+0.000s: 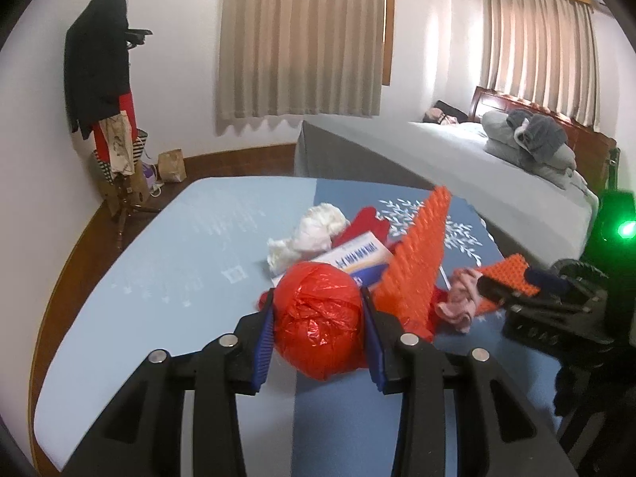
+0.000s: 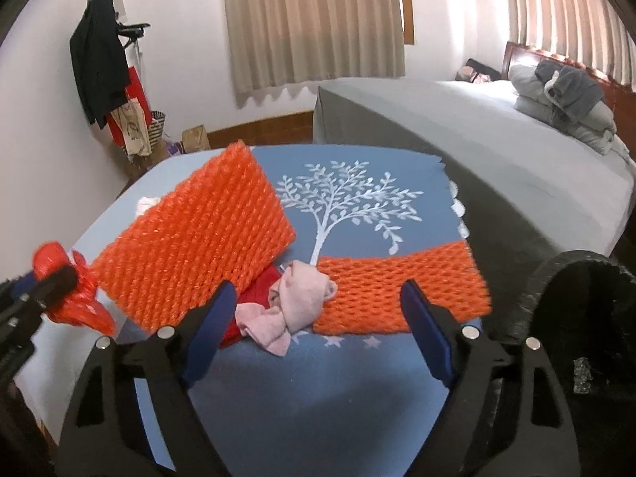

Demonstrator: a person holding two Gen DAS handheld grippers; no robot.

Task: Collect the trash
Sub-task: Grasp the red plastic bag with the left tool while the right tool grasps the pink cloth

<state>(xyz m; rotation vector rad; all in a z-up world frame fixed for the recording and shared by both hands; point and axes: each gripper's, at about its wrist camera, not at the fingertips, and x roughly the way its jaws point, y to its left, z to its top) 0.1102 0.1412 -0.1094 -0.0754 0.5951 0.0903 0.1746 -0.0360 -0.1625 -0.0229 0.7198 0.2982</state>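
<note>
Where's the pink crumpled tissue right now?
In the right wrist view the pink tissue lies on the blue table mat, between the two orange foam nets, just ahead of the open right gripper.

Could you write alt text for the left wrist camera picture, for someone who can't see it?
The left gripper clamps a crumpled red plastic bag just above a blue table in a bedroom. Behind it lie a white tissue wad, a printed leaflet and orange foam netting; the right gripper enters at right.
</note>
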